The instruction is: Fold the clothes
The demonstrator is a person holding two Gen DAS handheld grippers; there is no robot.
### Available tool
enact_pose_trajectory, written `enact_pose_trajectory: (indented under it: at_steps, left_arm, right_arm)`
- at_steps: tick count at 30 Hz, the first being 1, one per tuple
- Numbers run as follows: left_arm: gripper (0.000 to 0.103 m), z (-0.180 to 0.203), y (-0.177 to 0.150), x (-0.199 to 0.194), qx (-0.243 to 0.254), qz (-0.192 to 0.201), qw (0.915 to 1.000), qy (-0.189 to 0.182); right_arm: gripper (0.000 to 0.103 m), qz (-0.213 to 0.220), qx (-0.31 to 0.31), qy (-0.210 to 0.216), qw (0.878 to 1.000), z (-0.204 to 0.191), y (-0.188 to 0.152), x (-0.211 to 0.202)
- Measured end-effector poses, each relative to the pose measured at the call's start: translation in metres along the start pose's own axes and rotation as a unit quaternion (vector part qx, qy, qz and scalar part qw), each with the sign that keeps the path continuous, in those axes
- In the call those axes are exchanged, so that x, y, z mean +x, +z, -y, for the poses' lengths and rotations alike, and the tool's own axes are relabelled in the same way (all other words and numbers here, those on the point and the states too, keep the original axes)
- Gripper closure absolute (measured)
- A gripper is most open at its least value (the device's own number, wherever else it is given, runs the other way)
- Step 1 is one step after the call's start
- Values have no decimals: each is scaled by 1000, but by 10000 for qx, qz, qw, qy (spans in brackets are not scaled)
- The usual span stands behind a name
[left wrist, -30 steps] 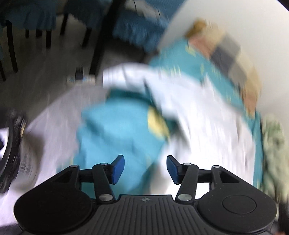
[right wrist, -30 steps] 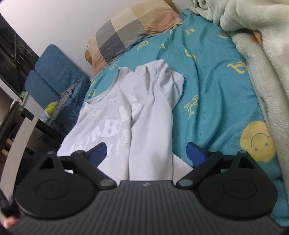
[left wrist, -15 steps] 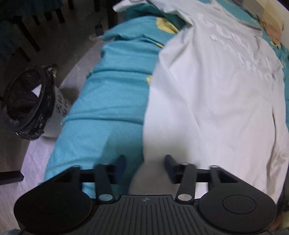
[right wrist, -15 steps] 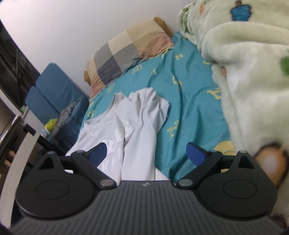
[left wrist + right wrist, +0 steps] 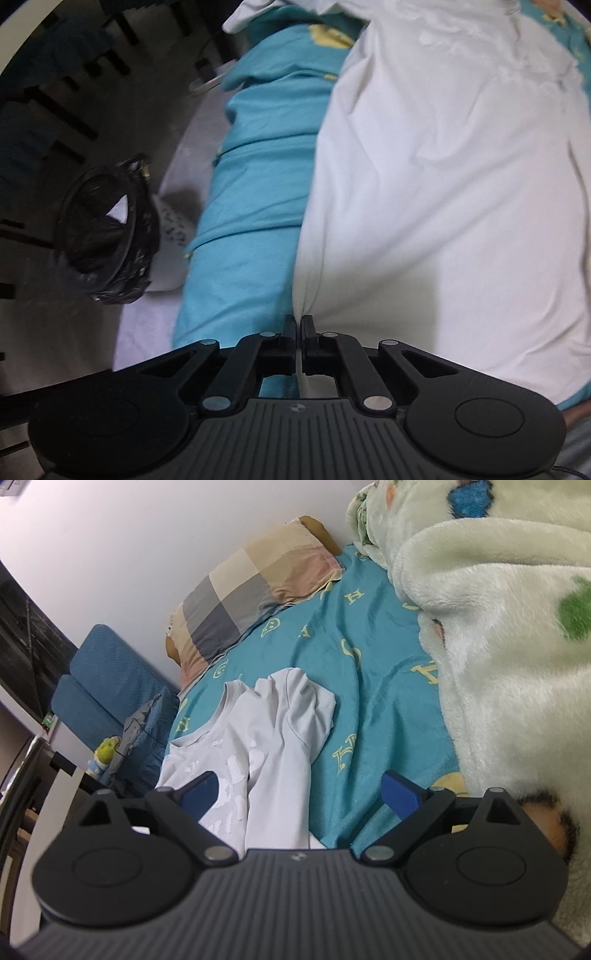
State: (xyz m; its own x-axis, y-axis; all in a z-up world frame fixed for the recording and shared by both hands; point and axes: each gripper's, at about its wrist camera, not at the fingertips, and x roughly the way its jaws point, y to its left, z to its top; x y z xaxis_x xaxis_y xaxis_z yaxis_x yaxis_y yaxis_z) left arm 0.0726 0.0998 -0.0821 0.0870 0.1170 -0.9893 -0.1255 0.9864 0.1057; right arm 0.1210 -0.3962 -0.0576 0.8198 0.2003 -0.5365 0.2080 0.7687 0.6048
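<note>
A white T-shirt (image 5: 443, 184) with raised white lettering lies spread on a teal bedsheet (image 5: 255, 206). In the left wrist view my left gripper (image 5: 299, 325) is shut on the shirt's near left edge, and the cloth puckers into the closed jaws. The right wrist view shows the same T-shirt (image 5: 280, 746) with one sleeve folded over its chest. Above the shirt's near end, my right gripper (image 5: 299, 794) stands open and holds nothing; its blue pads (image 5: 400, 794) are wide apart.
A black-lined waste bin (image 5: 107, 229) stands on the floor left of the bed. A checked pillow (image 5: 255, 594) lies at the bed's head. A fluffy cream blanket (image 5: 509, 638) is heaped on the right. Blue chairs (image 5: 99, 686) and a dark table stand beside the bed.
My left gripper swung down to the shirt's near edge and shut on it. My right gripper stayed open and tilted up, bringing more of the blanket into view.
</note>
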Motion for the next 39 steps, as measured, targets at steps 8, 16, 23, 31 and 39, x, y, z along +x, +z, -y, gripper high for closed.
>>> enact_pose_trajectory:
  at_steps: [8,16,23,31,39]
  left_arm:
    - [78,7,1,-6,-85,396,9990,-165]
    - [46,49,-19,-71,1021,2002,9742,-196]
    - [44,138,-31,-72,2114,2941,9273,-942]
    - [44,237,-52,-22,3627,3233,8619,-1450]
    - [44,295,-61,20,4625,3373,8015,-1730]
  right_arm:
    - [7,-49,-207,62,9998,-6,-2,1]
    - [7,-82,-214,179,9996,-12,-1,-1]
    - [7,-57,-372,224,9990,-17,0,-9]
    - [7,-176,-628,617,9960,-26,8,-22]
    - [7,-73,-483,781,9957,-12,26,-33]
